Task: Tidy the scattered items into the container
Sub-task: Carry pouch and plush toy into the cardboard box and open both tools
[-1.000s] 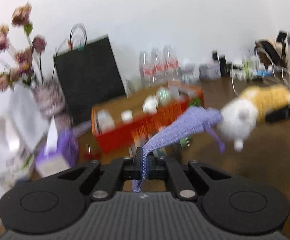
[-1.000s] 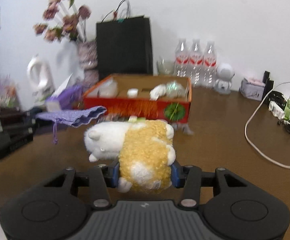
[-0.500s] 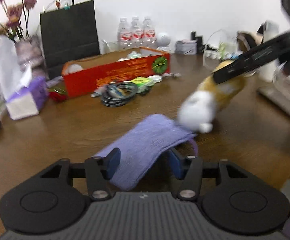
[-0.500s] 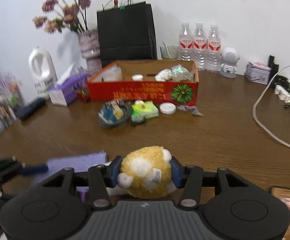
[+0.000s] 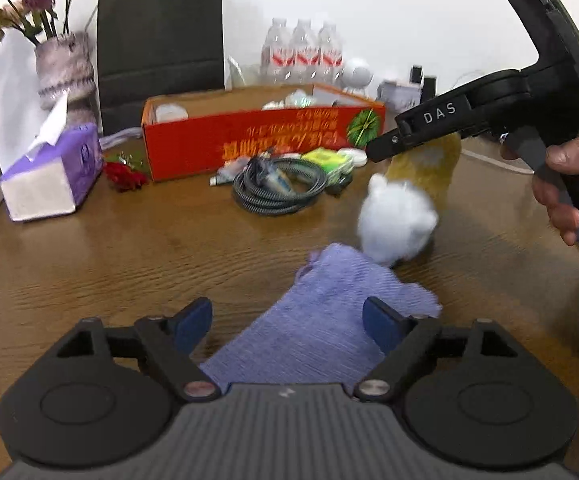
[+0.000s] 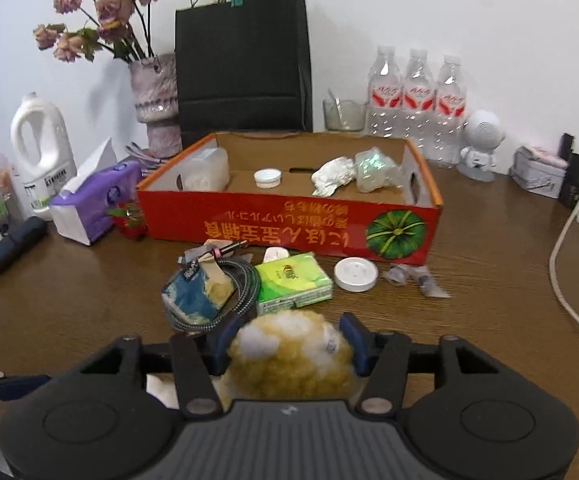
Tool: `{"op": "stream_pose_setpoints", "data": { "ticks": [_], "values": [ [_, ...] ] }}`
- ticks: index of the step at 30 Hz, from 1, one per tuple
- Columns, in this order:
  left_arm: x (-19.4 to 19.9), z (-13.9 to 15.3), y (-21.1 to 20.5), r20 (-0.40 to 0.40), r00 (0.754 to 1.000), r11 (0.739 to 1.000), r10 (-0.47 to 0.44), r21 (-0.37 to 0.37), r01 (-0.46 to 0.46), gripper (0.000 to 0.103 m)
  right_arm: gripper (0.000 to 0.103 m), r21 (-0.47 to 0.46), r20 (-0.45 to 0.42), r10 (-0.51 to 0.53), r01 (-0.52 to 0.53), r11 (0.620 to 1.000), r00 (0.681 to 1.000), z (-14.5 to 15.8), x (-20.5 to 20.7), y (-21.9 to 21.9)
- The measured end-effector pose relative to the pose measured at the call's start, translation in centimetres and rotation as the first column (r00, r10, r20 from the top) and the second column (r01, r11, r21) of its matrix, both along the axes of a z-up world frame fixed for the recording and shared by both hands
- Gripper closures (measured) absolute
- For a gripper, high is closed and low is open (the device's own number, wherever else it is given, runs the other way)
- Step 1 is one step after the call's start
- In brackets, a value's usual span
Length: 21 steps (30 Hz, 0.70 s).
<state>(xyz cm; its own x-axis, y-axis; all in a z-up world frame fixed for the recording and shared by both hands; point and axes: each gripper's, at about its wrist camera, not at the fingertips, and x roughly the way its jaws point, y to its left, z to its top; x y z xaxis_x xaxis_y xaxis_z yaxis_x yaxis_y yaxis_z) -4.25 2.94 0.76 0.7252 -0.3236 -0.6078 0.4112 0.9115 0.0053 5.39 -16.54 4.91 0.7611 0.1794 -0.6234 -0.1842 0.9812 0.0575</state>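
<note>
A purple knitted cloth (image 5: pixel 341 280) lies flat on the brown table between the fingers of my left gripper (image 5: pixel 285 308). Its jaws are opening wide and the pads stand clear of the cloth. A yellow and white plush toy (image 6: pixel 289 352) fills the gap of my right gripper (image 6: pixel 289 336). Those jaws are opening, with the pads still against the toy's sides. In the left wrist view the toy's white head (image 5: pixel 397 220) sits low by the cloth's far end. The red cardboard box (image 6: pixel 289 228) stands beyond, holding several small items.
In front of the box lie a coiled cable (image 6: pixel 245 284), a green tissue pack (image 6: pixel 293 284), a white lid (image 6: pixel 355 274) and a blue packet (image 6: pixel 189 296). A purple tissue box (image 6: pixel 93 204), black bag (image 6: pixel 241 60), water bottles (image 6: pixel 417 100) and white cord (image 6: pixel 561 264) ring the table.
Both grippers came down from mid-air to the table. The left one let go of the purple cloth and spread its jaws. The right one lowered the plush toy nearer the scattered items.
</note>
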Motion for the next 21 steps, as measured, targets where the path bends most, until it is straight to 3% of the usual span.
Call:
{"op": "stream_pose_setpoints", "data": {
  "ticks": [2, 4, 7, 9, 10, 13, 15, 18, 19, 21],
  "values": [
    [0.4, -0.3, 0.2, -0.029, 0.999, 1.0, -0.022, -0.001, 0.022, 0.016, 0.033, 0.01, 0.0, -0.006, 0.006, 1.0, 1.0, -0.5, 0.1, 0.0],
    [0.3, -0.4, 0.1, -0.025, 0.998, 0.999, -0.052, 0.013, 0.053, 0.019, 0.031, 0.036, -0.026, -0.008, 0.009, 0.999, 1.0, -1.1, 0.2, -0.4],
    [-0.2, -0.4, 0.0, -0.008, 0.997, 0.997, -0.082, 0.004, 0.082, 0.041, 0.03, 0.052, -0.084, -0.023, 0.027, 0.998, 0.996, -2.4, 1.1, -0.8],
    [-0.6, -0.2, -0.4, -0.005, 0.994, 0.994, -0.11, -0.003, 0.11, 0.082, 0.031, 0.103, -0.12, -0.017, 0.03, 0.994, 0.993, -3.2, 2.3, -0.8],
    [-0.9, -0.1, -0.8, -0.008, 0.994, 0.994, -0.11, -0.004, 0.11, 0.088, 0.033, 0.113, -0.131, -0.016, 0.031, 0.993, 0.991, -3.4, 2.9, -0.7],
    [-1.8, -0.3, -1.7, 0.023, 0.996, 0.996, -0.081, 0.03, 0.08, 0.094, 0.038, 0.105, -0.116, -0.017, 0.029, 0.994, 0.993, -2.5, 2.9, -0.5],
    [-2.2, -0.4, -1.5, 0.028, 0.998, 0.999, -0.052, 0.011, 0.051, 0.096, 0.022, 0.154, -0.051, -0.003, 0.01, 0.988, 0.999, -1.2, 1.6, -1.2],
    [-2.1, -0.2, -1.0, 0.033, 0.999, 1.0, 0.015, -0.028, -0.014, 0.097, 0.02, 0.175, 0.003, 0.004, -0.004, 0.985, 1.0, -0.6, 0.1, -2.2],
    [-2.0, 0.0, -0.8, 0.036, 0.999, 0.998, 0.035, -0.044, -0.034, 0.097, 0.023, 0.172, -0.007, 0.009, -0.008, 0.985, 1.0, -0.8, 0.0, -2.4],
    [-1.7, 0.7, -0.4, 0.054, 0.996, 0.995, 0.066, -0.081, -0.061, 0.097, 0.06, 0.181, -0.055, 0.041, -0.031, 0.983, 0.998, -1.8, 0.6, -2.4]
  ]
}}
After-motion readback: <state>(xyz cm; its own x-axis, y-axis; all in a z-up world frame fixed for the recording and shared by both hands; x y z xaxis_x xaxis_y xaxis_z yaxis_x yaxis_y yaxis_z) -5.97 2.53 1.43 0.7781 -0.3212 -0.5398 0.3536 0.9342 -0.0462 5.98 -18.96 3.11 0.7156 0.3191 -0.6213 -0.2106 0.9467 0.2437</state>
